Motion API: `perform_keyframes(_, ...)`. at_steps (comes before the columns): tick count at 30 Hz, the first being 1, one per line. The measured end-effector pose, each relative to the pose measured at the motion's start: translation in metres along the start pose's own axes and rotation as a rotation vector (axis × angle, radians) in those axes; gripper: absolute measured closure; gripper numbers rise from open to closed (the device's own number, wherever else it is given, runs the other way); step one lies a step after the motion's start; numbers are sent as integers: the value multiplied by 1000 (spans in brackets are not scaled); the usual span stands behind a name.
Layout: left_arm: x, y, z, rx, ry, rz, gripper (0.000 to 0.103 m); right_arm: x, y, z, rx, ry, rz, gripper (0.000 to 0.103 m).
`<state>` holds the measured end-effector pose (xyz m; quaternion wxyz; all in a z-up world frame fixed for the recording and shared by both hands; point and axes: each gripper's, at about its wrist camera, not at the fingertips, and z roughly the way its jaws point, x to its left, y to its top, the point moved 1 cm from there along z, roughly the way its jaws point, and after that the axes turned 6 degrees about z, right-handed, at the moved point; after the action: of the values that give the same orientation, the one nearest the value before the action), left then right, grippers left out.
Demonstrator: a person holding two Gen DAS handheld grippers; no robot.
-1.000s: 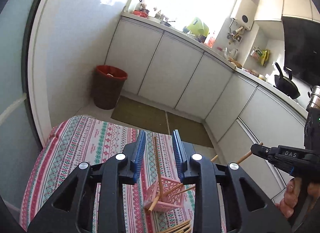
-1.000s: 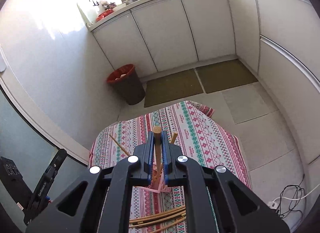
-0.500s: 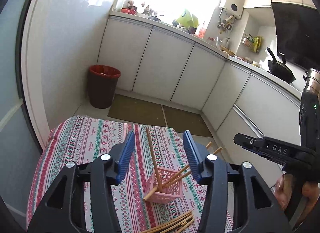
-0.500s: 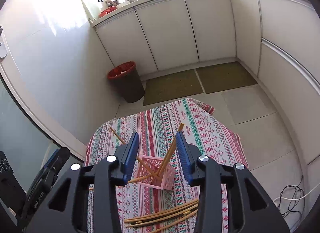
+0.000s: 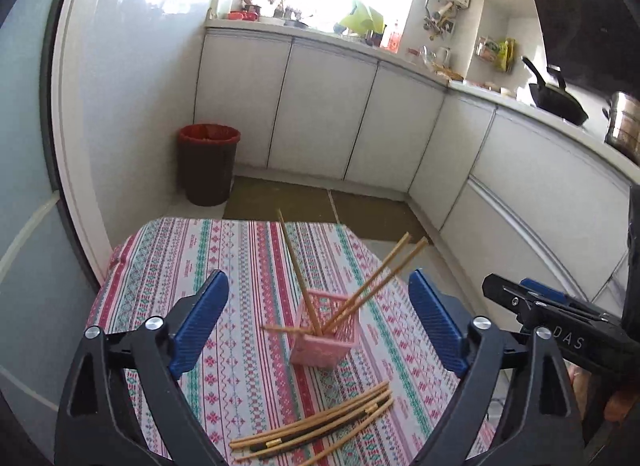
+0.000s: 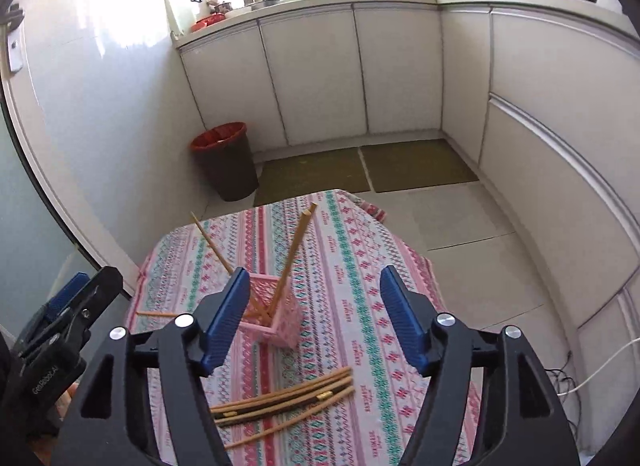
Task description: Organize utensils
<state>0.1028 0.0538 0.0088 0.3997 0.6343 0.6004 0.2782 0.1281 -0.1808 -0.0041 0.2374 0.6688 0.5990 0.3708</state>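
Observation:
A small pink lattice basket (image 5: 324, 336) (image 6: 276, 316) stands on the patterned tablecloth (image 5: 224, 262) (image 6: 360, 250). Several wooden chopsticks (image 5: 378, 278) (image 6: 294, 250) lean out of it at angles. A bundle of loose chopsticks (image 5: 316, 430) (image 6: 288, 402) lies flat on the cloth nearer to me. My left gripper (image 5: 316, 322) is wide open and empty, above and behind the basket. My right gripper (image 6: 314, 318) is wide open and empty, with its left finger (image 6: 224, 318) in front of the basket. Each gripper shows at the edge of the other's view.
A dark bin with a red liner (image 5: 208, 163) (image 6: 226, 159) stands on the floor beyond the table. White cabinets (image 5: 328, 113) line the walls. Two floor mats (image 6: 416, 163) lie before them. A white cable (image 6: 600, 370) runs along the floor at the right.
Both grippers have opened wide and drawn back from the basket. The right gripper let go of a chopstick, which now leans in the basket.

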Motion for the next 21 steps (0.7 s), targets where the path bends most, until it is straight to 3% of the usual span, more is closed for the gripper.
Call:
perform_keyframes(6, -11, -31, 18, 155, -24, 79, 7, -29, -36, -5, -32, -92, -17, 10)
perform_keyframes(11, -33, -70, 51, 374, -117, 185, 7, -82, -69, 12, 76, -132, 28, 9)
perform_keyframes(15, -59, -109, 82, 546, -250, 295, 7, -141, -95, 29, 168, -171, 167, 9)
perform_keyframes(17, -72, -129, 94, 611, -326, 349, 7, -170, -100, 35, 216, -180, 298, 9)
perform_keyframes(19, -84, -145, 103, 650, -403, 401, 7, -187, -97, 30, 210, -92, 428, 9)
perform_keyframes(21, -95, -155, 110, 665, -461, 445, 7, -200, -98, 29, 205, -70, 495, 9)
